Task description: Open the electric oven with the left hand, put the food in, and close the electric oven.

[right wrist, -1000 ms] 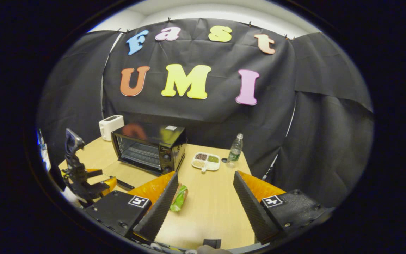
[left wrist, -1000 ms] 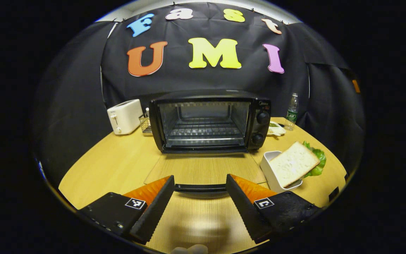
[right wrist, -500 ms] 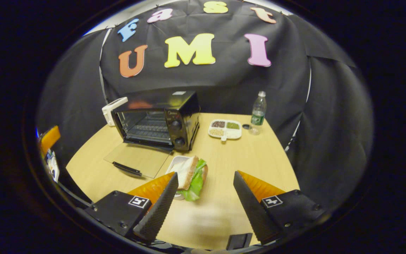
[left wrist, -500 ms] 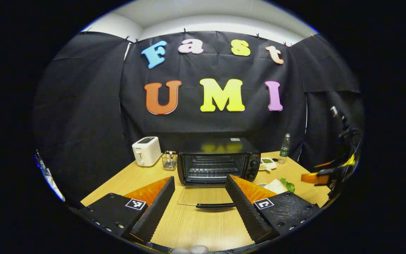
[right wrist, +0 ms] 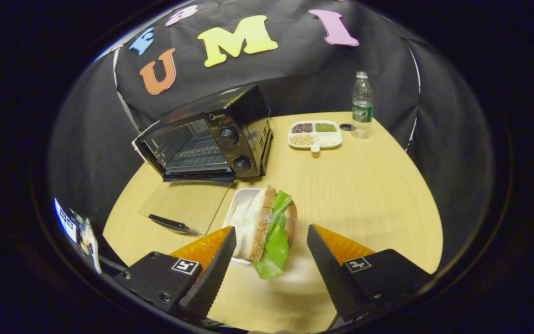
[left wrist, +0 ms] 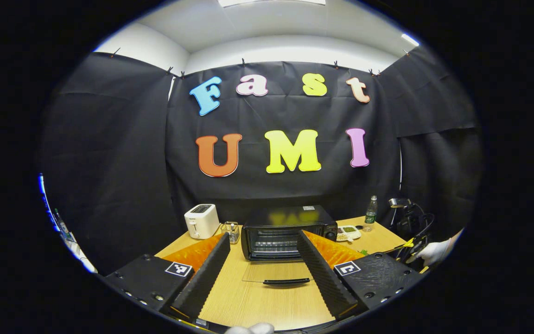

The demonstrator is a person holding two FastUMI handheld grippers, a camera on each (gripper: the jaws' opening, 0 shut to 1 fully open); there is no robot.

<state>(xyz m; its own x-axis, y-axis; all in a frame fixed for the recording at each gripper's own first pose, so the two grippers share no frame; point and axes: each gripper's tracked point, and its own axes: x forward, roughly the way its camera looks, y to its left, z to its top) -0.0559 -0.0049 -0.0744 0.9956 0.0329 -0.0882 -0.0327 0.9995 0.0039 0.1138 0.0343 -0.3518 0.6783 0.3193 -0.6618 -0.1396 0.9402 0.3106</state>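
Note:
The black electric oven [left wrist: 290, 228] [right wrist: 211, 139] stands at the back of the round wooden table [right wrist: 364, 185]. Its glass door [right wrist: 186, 204] lies open flat on the table, handle [left wrist: 285, 281] toward me. My left gripper [left wrist: 262, 234] is open and empty, held back from the door and well above the table. A sandwich [right wrist: 264, 227] of bread and green lettuce leans on a white dish [right wrist: 241, 199] just right of the door. My right gripper [right wrist: 271, 229] is open, its fingers standing either side of the sandwich without pressing it. In the left gripper view a gloved hand [left wrist: 434, 253] holds that gripper at far right.
A white toaster [left wrist: 201, 221] and a small wire basket [left wrist: 232, 230] stand left of the oven. A divided tray of grains [right wrist: 315, 134], a water bottle [right wrist: 362, 109] and its cap [right wrist: 346, 126] sit at the back right. Bare tabletop lies to the right of the sandwich.
My left gripper has drawn back and up from the open door, so the oven looks smaller. My right gripper has come down and forward until the sandwich sits between its fingers.

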